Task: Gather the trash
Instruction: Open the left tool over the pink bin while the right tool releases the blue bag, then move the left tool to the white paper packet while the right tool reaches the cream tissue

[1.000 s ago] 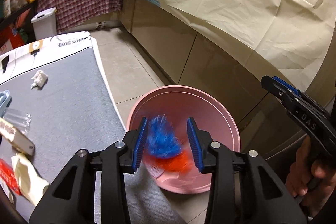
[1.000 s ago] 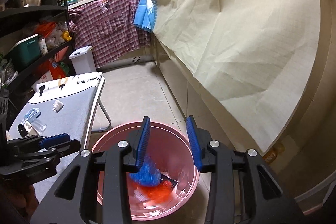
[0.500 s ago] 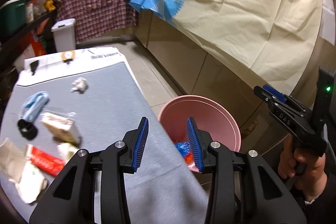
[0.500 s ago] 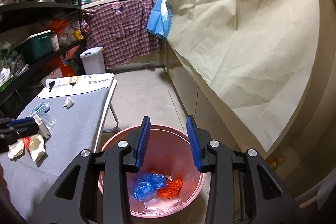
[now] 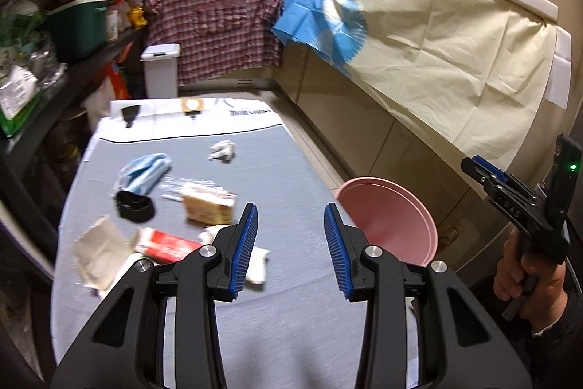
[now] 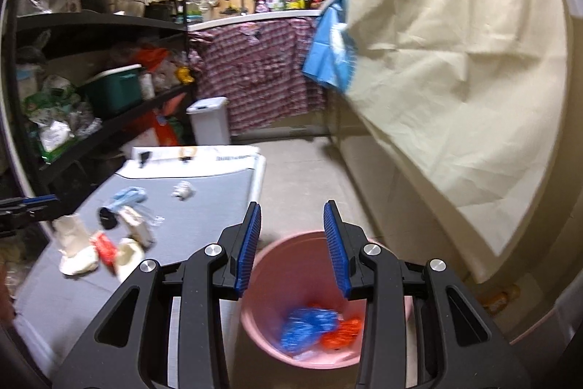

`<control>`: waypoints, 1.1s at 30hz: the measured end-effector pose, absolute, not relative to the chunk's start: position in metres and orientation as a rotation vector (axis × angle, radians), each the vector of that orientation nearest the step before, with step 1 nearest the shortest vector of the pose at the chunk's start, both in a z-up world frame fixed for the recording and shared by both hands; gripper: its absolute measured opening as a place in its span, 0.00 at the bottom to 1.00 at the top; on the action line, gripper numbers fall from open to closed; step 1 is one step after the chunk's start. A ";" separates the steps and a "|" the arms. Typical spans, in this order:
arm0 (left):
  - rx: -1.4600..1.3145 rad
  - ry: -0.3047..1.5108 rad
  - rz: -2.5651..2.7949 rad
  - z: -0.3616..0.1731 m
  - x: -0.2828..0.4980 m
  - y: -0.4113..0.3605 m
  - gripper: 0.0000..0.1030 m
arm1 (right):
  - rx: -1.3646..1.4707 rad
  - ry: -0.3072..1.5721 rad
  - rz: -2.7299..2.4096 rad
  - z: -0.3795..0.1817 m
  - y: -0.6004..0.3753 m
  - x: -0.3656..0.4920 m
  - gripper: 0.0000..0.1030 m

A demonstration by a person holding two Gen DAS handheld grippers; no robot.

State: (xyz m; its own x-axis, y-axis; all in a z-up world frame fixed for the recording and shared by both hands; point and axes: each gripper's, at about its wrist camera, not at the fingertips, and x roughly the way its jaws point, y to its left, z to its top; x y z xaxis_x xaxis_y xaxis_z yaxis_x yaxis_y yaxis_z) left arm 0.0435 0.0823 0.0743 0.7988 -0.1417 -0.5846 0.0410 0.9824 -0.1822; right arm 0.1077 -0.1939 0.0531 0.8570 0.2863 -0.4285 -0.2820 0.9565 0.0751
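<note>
Left wrist view: scene recorded over a grey table [image 5: 226, 334], items listed from left to right.
Paper wrapper [image 5: 98, 252]: crumpled, seen at the table's left edge.
Black item [image 5: 134, 205]: seen beyond the wrapper, kind not resolved.
Blue mask [image 5: 145, 170]: seen lying just behind the black item.
Red packet [image 5: 165, 245]: seen near the left finger, touching a white scrap [image 5: 257, 267].
Tan box [image 5: 207, 205]: seen mid-table, over clear plastic.
White wad [image 5: 222, 150]: seen alone toward the far end.
Left gripper [image 5: 290, 248]: jaws seen spread apart, nothing between the pads; held above the table's near half.
Pink bin [image 5: 393, 206]: seen on the floor just beside the table's right edge.
Right gripper [image 5: 484, 175]: seen at far right, held in a hand [image 5: 524, 272]; its jaw gap not resolved from this side.

Right wrist view: same order kept.
Left gripper [image 6: 25, 206]: only the tips seen at the left edge, above the table [image 6: 204, 206].
Trash on table: wrapper [image 6: 74, 245], packet [image 6: 104, 246], mask [image 6: 129, 197], wad [image 6: 182, 190] seen, blurred.
Right gripper [image 6: 292, 245]: jaws seen spread apart and empty, held over the bin [image 6: 262, 298].
Bin contents: blue bag [image 6: 306, 325] and orange bag [image 6: 344, 332] seen at the bottom, touching.
</note>
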 end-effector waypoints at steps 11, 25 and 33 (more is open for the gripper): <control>-0.230 0.610 0.014 0.071 0.034 0.141 0.37 | 0.008 0.485 0.430 0.052 -0.106 0.105 0.36; -0.288 0.652 0.136 0.040 0.039 0.184 0.37 | -0.065 0.568 0.521 -0.001 -0.021 0.119 0.61; -0.310 0.693 0.274 0.020 0.043 0.224 0.37 | -0.095 0.642 0.603 -0.025 0.002 0.122 0.61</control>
State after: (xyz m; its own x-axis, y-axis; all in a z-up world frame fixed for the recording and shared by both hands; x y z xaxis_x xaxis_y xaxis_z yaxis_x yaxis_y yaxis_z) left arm 0.0428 0.2239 0.0202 0.7371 0.1440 -0.6603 -0.3473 0.9189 -0.1874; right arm 0.1215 0.0020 -0.0246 0.6364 0.4987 -0.5885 -0.5559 0.8254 0.0983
